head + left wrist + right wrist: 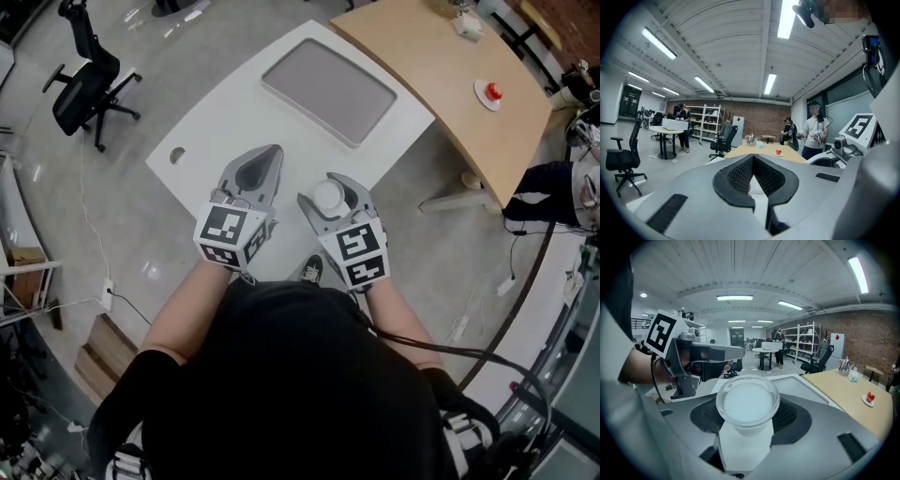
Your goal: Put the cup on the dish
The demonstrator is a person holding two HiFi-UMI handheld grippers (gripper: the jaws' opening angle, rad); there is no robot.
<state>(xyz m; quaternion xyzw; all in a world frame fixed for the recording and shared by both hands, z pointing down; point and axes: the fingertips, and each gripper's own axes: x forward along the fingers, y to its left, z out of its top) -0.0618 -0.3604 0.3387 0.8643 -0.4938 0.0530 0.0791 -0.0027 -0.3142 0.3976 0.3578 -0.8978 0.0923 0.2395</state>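
Frosted white plastic is what the cup (747, 405) looked like: round, with a clear smooth rim and a milky inside. It sat right between the jaws of the right gripper (329, 197), which were closed in on its sides, the black ribbed pads hugging the wall below the rim. The cup stood upright, long axis pretty much vertical, mouth facing up, so the head view looked straight down into it.

It was held over the near corner of the white table (225, 112), well apart from the dish (328, 89), a flat grey rectangle with rounded corners and a low raised rim, lying farther out on the same table.

The left gripper (263, 163) was just beside the right one. Its jaws were closed together at the tips with nothing between them.
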